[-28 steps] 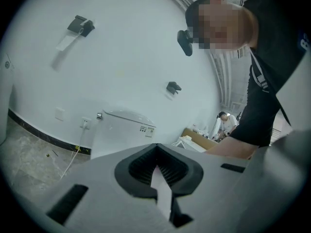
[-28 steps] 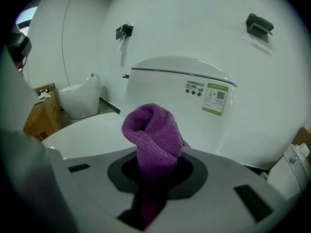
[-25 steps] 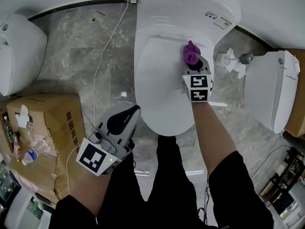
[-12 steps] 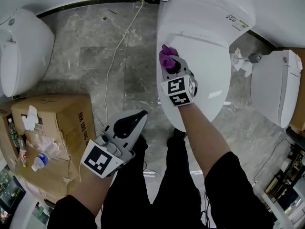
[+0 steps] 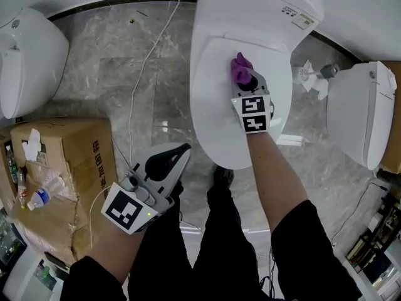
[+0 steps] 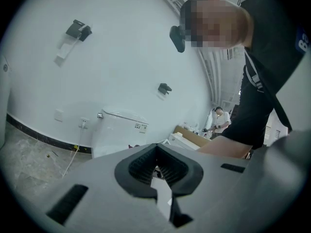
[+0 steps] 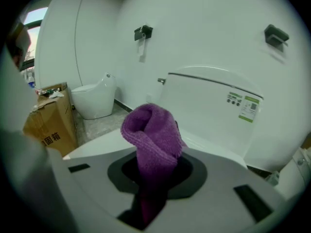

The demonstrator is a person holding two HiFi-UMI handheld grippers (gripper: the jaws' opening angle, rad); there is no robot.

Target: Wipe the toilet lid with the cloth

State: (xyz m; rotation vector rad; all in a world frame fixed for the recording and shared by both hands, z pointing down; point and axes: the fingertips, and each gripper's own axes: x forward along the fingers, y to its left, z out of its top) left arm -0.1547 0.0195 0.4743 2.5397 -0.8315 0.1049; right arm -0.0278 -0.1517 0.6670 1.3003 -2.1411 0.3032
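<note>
Right gripper [image 5: 246, 83] was clamped tight on the purple cloth [image 5: 239, 69], which was bunched up and poking out past the jaws. The cloth looked to be down on the white toilet lid [image 5: 213, 105], on the lid's back half near the tank [image 5: 263, 5]. Left gripper [image 5: 177, 155] was closed with nothing in it, hanging just off the lid's front left edge over the marble floor [image 5: 125, 80]. A cardboard box [image 5: 69, 162] sat further left of the lid, with a white cable [image 5: 145, 61] on that same side
</note>
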